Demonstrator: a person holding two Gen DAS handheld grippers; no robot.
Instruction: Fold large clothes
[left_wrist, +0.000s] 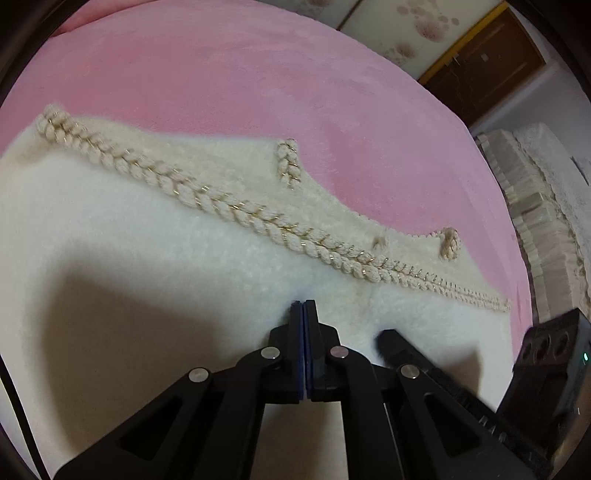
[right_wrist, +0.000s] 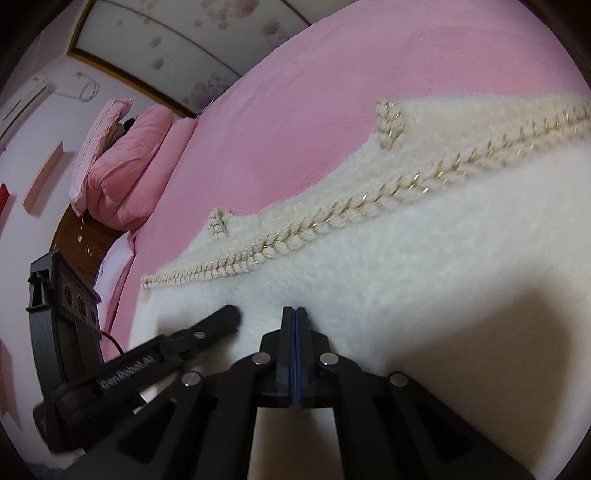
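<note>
A cream fleece garment (left_wrist: 155, 236) lies spread on the pink bed (left_wrist: 229, 74). A braided rope trim with gold thread (left_wrist: 236, 214) runs across it, and short braided loops (left_wrist: 289, 162) sit at its far edge. My left gripper (left_wrist: 303, 304) is shut, pads together, its tip resting on the fleece just below the trim. No cloth shows between the pads. My right gripper (right_wrist: 294, 310) is also shut, its tip on the fleece (right_wrist: 424, 258) near the trim (right_wrist: 332, 221). The two grippers sit side by side: the right gripper (left_wrist: 386, 338) and the left gripper (right_wrist: 231, 314) each show in the other's view.
Pink pillows and a folded quilt (right_wrist: 122, 173) are stacked at the head of the bed (right_wrist: 295, 92). A light textured cover (left_wrist: 539, 229) lies past the bed's right side. A dark wooden door (left_wrist: 484, 74) and patterned wardrobe panels (right_wrist: 177, 37) stand beyond.
</note>
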